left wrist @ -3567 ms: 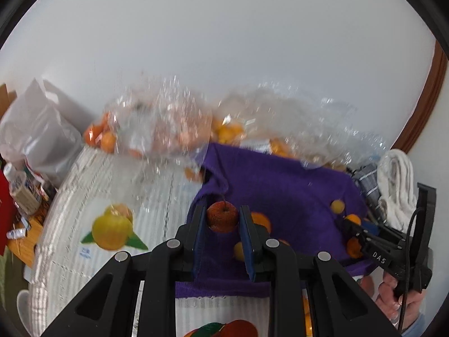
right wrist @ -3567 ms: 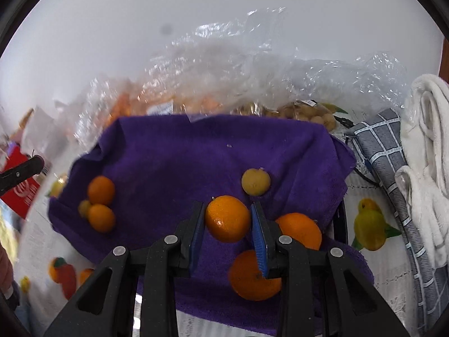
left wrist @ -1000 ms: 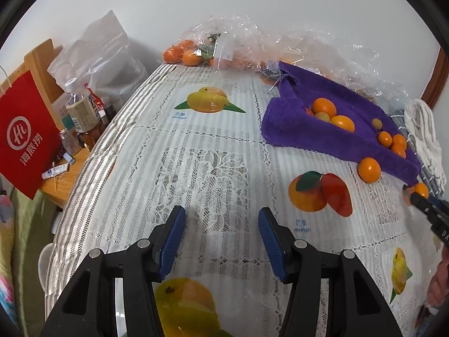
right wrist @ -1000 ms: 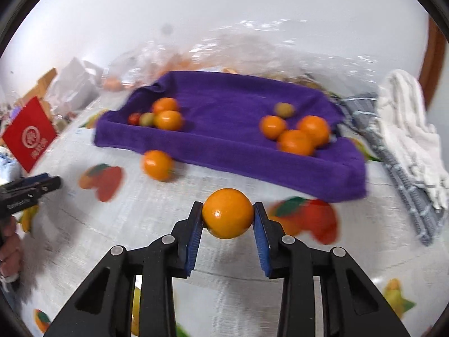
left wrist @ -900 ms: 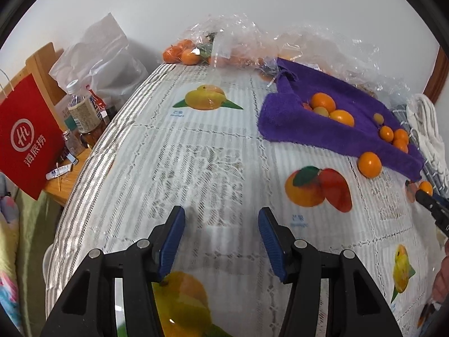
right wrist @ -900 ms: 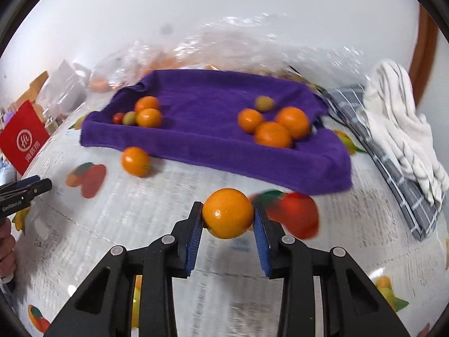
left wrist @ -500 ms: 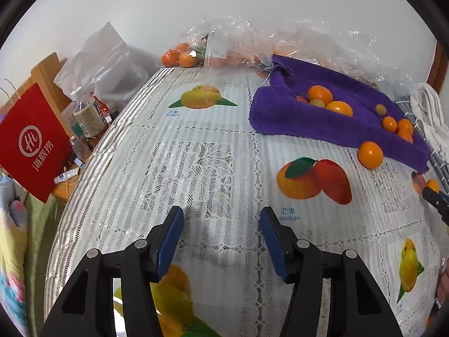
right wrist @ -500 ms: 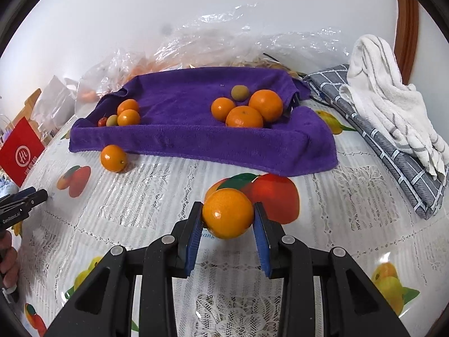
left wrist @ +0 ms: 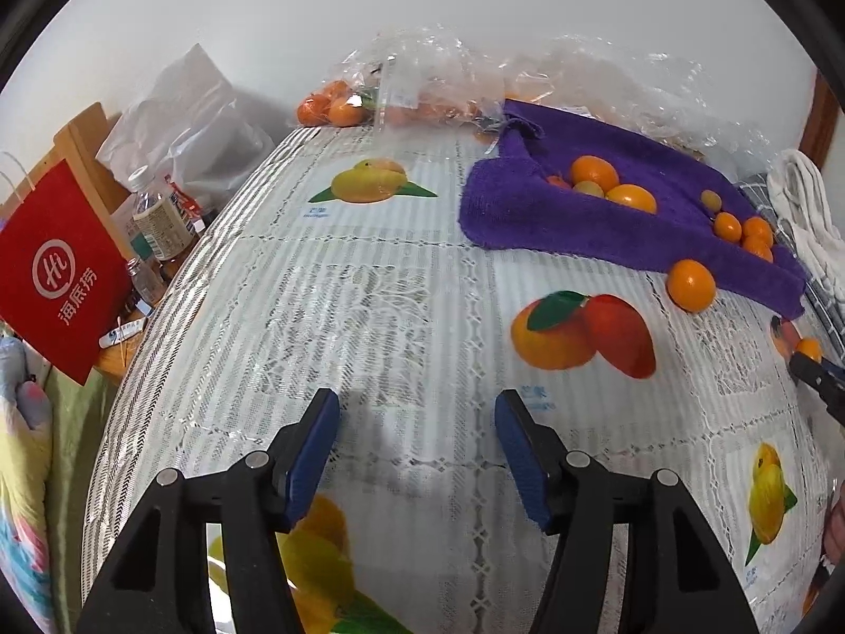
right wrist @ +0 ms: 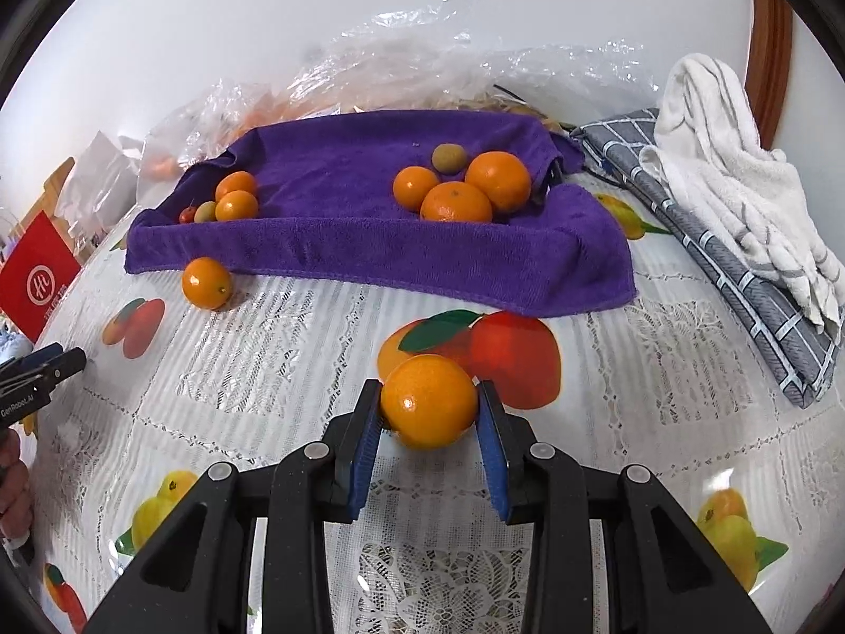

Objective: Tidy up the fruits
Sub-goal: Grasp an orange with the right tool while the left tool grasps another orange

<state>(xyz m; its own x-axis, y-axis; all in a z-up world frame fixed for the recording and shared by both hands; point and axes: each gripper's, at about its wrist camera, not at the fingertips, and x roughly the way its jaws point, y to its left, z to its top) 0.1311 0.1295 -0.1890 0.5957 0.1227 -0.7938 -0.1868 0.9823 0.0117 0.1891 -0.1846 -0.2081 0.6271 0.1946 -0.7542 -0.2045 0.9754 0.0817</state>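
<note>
My right gripper (right wrist: 429,412) is shut on a large orange (right wrist: 429,400), held low over the fruit-print tablecloth (right wrist: 264,370) in front of the purple towel (right wrist: 369,243). On the towel sit three oranges with a small greenish fruit (right wrist: 449,158) at the right, and two small oranges (right wrist: 236,199) with smaller fruits at the left. One loose orange (right wrist: 206,282) lies on the cloth by the towel's front left edge; it also shows in the left wrist view (left wrist: 691,285). My left gripper (left wrist: 417,438) is open and empty over the tablecloth (left wrist: 369,290), well short of the towel (left wrist: 581,222).
Clear plastic bags (left wrist: 475,79) with oranges lie behind the towel against the wall. A grey checked cloth (right wrist: 739,274) and a white towel (right wrist: 739,185) lie to the right. A red bag (left wrist: 53,274) and bottles (left wrist: 158,222) stand off the table's left edge.
My right gripper has pulled back from the towel and sunk lower with the orange. My left gripper has let go of a small red fruit, opened and drawn back over the cloth.
</note>
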